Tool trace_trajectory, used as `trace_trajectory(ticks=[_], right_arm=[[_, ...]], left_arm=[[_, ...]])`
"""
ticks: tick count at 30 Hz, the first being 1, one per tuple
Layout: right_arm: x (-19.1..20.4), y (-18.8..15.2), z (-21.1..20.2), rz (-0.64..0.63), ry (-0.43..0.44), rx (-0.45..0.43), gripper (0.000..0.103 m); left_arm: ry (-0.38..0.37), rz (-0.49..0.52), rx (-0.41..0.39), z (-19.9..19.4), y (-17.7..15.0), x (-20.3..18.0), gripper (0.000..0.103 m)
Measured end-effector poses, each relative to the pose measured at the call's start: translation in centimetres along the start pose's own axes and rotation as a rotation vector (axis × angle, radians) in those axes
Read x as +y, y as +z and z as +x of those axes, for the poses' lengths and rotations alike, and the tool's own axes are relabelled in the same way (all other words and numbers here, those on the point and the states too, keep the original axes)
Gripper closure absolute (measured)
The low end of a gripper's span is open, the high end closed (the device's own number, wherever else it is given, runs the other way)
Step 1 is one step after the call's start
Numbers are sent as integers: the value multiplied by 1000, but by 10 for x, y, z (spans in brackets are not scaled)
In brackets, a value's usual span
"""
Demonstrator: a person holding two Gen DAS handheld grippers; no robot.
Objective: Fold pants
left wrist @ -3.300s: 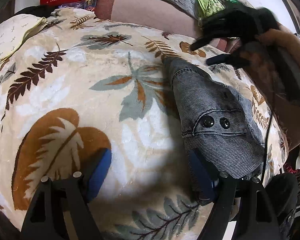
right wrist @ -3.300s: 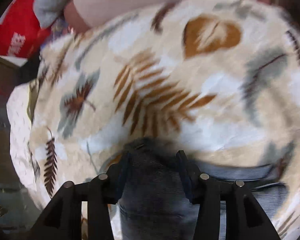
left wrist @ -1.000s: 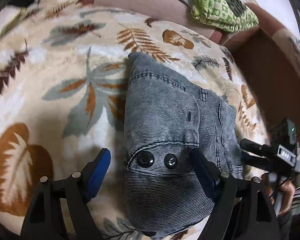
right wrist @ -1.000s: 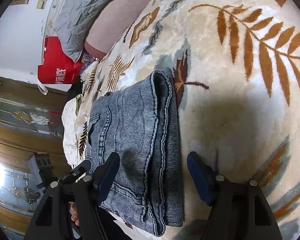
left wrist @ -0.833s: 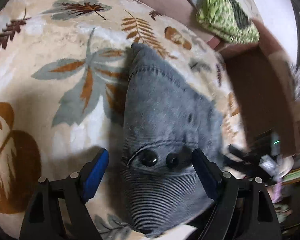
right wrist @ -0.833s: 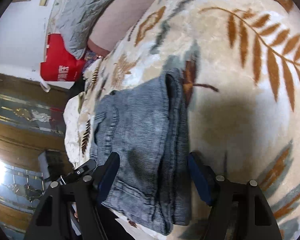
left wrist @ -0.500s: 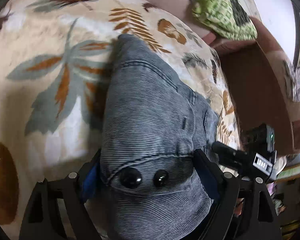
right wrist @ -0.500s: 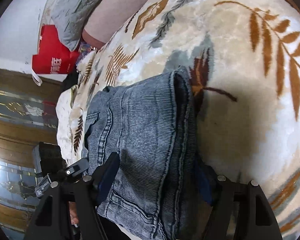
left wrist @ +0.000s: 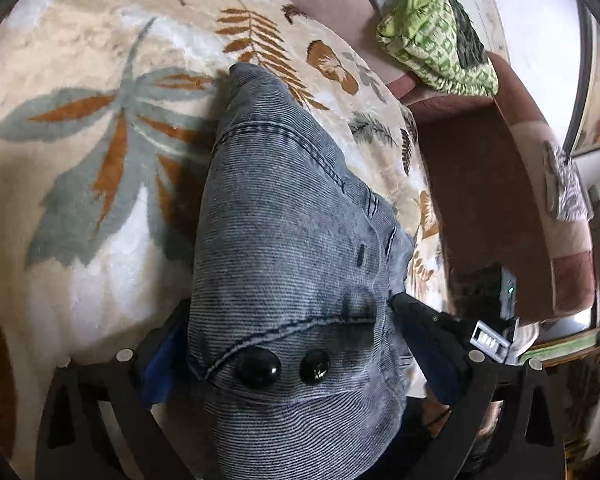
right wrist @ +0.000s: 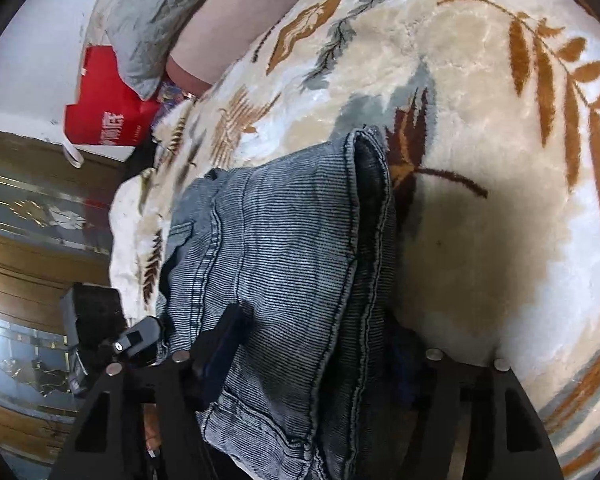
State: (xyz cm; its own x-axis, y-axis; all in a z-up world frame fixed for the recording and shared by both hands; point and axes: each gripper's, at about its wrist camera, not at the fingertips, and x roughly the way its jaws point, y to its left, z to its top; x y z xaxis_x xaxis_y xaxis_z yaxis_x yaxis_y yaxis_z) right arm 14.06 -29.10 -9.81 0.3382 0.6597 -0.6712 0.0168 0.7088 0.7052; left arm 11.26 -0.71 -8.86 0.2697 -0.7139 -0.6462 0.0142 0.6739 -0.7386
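Jeans [left wrist: 284, 220], grey-blue denim, folded into a thick bundle, lying on a cream plush blanket [left wrist: 80, 60] printed with brown and grey leaves. Two black buttons [left wrist: 258, 366] on the near end of the bundle. Left gripper [left wrist: 286, 312] astride that near end, spread wide and just lately opening further; denim filling the gap, blue pads close against both flanks, no squeeze evident. Beyond the blanket's far edge, a green patterned cloth [left wrist: 436, 32] on a brown upholstered ledge. To the right, blanket edge dropping off beside brown upholstery, with part of the other tool's black body just past the bundle. To the left, bare blanket, broad and unobstructed.

Right wrist view next. One container noted: a red bag [right wrist: 104, 116] with white lettering, standing past the blanket's far left corner, contents not visible. Grey quilted pillow [right wrist: 152, 12] just beside it. Right gripper [right wrist: 318, 324] straddling the stacked, hemmed side of the same bundle; one finger against the top layer, the other largely hidden behind the fold, so grip or gap cannot be told. Wood and glass panelling [right wrist: 28, 208] at far left. Right of the bundle, open blanket under a soft shadow.
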Motion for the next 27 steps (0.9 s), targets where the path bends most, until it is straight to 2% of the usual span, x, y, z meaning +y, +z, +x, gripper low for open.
trace_trajectory(ticks=[5, 6, 7, 8, 9, 10, 12, 14, 16, 20, 27], right_arm=[[-6, 1, -2, 29, 42, 6, 32], [-7, 1, -3, 43, 53, 6, 32], [-9, 2, -4, 56, 61, 9, 34], [-8, 3, -3, 53, 53, 8, 36], [-7, 2, -3, 40, 18, 8, 48], [-6, 1, -3, 31, -4, 7, 62], [-6, 0, -5, 29, -10, 1, 74], [4, -1, -7, -15, -32, -4, 82], [16, -3, -9, -62, -71, -15, 84], [39, -4, -21, -120, -88, -45, 86], [82, -1, -45, -202, -76, -109, 86]], left_arm=[[11, -38, 87, 4, 11, -4, 5], [24, -45, 103, 5, 13, -4, 9], [54, -43, 115, 6, 16, -6, 14], [93, -26, 126, 8, 17, -8, 28], [127, 0, 134, 8, 18, -11, 47], [149, 16, 139, 9, 17, -13, 51], [145, 25, 133, 8, 16, -14, 63], [168, 61, 120, 6, 12, -17, 68], [196, 110, 101, 5, 8, -27, 72], [228, 203, 63, -2, 2, -46, 74], [211, 282, -48, -48, 8, -67, 74]])
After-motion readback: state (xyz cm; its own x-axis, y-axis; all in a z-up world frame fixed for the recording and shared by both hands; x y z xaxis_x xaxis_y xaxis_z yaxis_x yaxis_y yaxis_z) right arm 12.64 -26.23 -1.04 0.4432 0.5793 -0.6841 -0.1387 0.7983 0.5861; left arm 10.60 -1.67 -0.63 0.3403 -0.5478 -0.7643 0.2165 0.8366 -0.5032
